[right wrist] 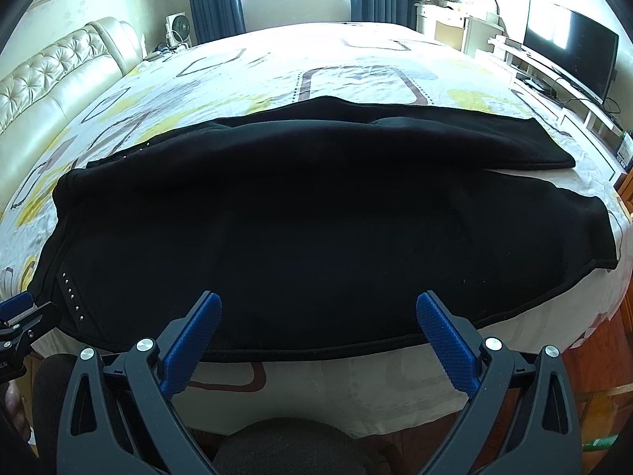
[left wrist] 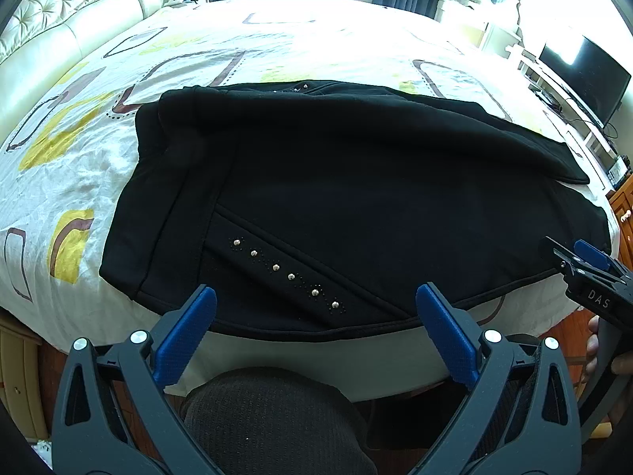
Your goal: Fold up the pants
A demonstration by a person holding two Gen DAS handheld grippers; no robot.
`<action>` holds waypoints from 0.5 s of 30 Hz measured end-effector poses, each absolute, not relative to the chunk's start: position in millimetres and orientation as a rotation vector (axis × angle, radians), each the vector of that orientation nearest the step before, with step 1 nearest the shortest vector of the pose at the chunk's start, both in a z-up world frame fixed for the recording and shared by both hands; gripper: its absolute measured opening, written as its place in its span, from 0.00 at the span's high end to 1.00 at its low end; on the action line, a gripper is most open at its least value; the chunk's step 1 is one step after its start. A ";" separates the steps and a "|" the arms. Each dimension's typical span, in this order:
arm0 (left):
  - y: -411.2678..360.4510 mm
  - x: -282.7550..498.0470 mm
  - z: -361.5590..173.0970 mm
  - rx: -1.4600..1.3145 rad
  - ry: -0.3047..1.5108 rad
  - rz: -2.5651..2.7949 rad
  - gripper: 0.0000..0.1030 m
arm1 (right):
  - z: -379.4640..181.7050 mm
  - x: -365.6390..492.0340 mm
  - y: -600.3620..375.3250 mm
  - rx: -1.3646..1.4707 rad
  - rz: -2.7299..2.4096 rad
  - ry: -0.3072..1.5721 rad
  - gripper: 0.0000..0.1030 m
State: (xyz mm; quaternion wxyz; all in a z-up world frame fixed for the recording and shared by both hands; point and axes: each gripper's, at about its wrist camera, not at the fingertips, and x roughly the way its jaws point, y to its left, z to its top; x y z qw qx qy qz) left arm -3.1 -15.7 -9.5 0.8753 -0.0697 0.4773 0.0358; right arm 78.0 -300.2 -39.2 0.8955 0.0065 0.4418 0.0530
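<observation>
Black pants (left wrist: 336,198) lie spread across the near edge of the bed, waistband to the left, legs running right. A slanted pocket with a row of silver studs (left wrist: 285,273) lies near the front hem. The pants also show in the right wrist view (right wrist: 316,229), with one leg lapped over the other at the back right. My left gripper (left wrist: 316,304) is open and empty, just above the near edge of the pants. My right gripper (right wrist: 318,312) is open and empty over the near hem; it also shows in the left wrist view (left wrist: 585,273) at the right.
The bed (left wrist: 59,182) has a white sheet with yellow and brown shapes. A cream tufted headboard (right wrist: 47,79) runs along the left. A television (right wrist: 569,47) on a low white stand and a dresser stand to the right. My dark knee (left wrist: 273,419) is below the bed edge.
</observation>
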 end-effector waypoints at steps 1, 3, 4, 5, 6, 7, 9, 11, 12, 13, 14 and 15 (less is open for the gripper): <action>-15.5 -3.1 -9.4 -0.146 0.997 0.075 0.02 | -39.2 78.0 -300.1 0.013 0.110 0.916 0.04; -15.5 -3.1 -9.4 -0.146 0.997 0.074 0.02 | -39.9 78.5 -298.8 0.012 0.112 0.918 0.04; -15.5 -3.2 -9.4 -0.146 0.998 0.074 0.02 | -40.4 78.7 -298.9 0.012 0.112 0.919 0.04; -15.7 -3.1 -9.3 -0.147 0.999 0.072 0.02 | -40.7 78.4 -298.6 0.012 0.113 0.920 0.04; -16.0 -3.1 -9.2 -0.147 0.999 0.072 0.02 | -41.0 78.1 -298.3 0.012 0.114 0.920 0.04; -16.3 -3.1 -9.1 -0.147 0.999 0.071 0.02 | -41.0 78.1 -298.3 0.011 0.114 0.920 0.04; -16.1 -3.1 -9.2 -0.146 0.998 0.072 0.02 | -41.4 77.9 -297.9 0.011 0.115 0.921 0.04; -16.2 -3.2 -9.1 -0.145 0.998 0.070 0.02 | -42.2 77.6 -297.0 0.010 0.116 0.923 0.04; -16.3 -3.2 -9.0 -0.146 0.998 0.070 0.02 | -42.4 77.3 -296.8 0.011 0.117 0.924 0.04; -16.2 -3.1 -9.1 -0.147 0.998 0.069 0.02 | -42.3 77.2 -296.8 0.011 0.118 0.926 0.04; -16.4 -3.4 -9.0 -0.148 0.998 0.067 0.02 | -42.3 77.1 -296.5 0.010 0.119 0.927 0.04; -16.4 -3.4 -8.8 -0.149 0.998 0.062 0.02 | -42.2 76.8 -296.5 0.010 0.120 0.928 0.04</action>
